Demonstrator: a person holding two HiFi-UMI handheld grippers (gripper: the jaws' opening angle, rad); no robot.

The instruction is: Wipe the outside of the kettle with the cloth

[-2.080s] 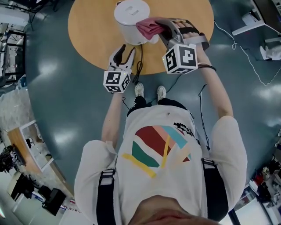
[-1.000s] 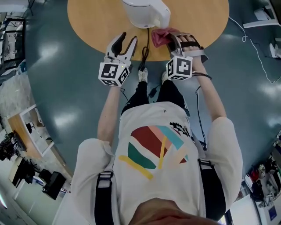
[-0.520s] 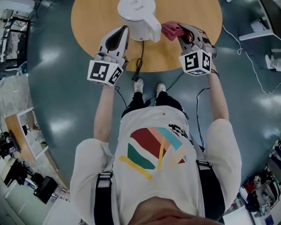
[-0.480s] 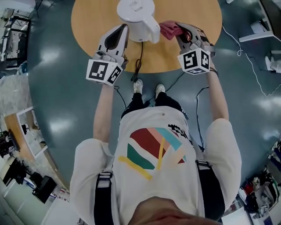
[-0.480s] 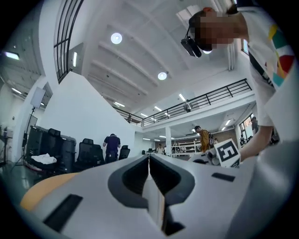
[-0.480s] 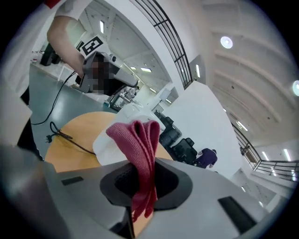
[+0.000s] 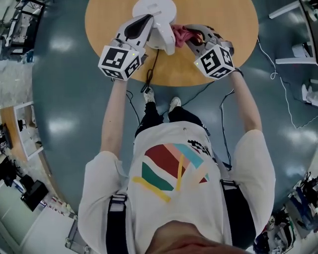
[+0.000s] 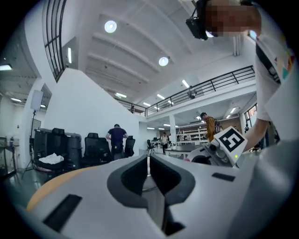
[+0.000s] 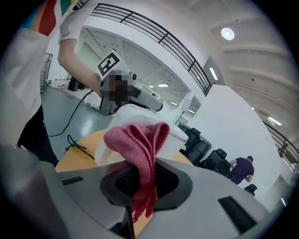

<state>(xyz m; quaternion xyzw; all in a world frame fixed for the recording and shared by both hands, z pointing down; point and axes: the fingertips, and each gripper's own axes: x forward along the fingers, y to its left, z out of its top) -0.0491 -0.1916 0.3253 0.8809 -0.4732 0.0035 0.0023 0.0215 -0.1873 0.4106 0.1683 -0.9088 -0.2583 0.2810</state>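
The white kettle (image 7: pixel 154 11) stands on the round wooden table (image 7: pixel 228 44), handle toward me. My left gripper (image 7: pixel 148 19) is shut with nothing between its jaws (image 8: pixel 148 159); in the head view its tips overlap the kettle's left side by the lid, and contact cannot be told. My right gripper (image 7: pixel 189 31) is shut on the pink cloth (image 7: pixel 179 33), which it holds beside the kettle's handle. In the right gripper view the cloth (image 9: pixel 138 139) bunches up out of the jaws, with the kettle (image 9: pixel 133 114) right behind it.
The kettle's black cord (image 7: pixel 150 69) runs across the table and off its near edge to the grey floor (image 7: pixel 64 124). More cables lie on the floor at the right. Office chairs (image 8: pixel 70 147) and people stand far off in the hall.
The left gripper's jaws, open a second ago, have shut on nothing. Both grippers have risen and moved in toward the kettle, the right one carrying the cloth.
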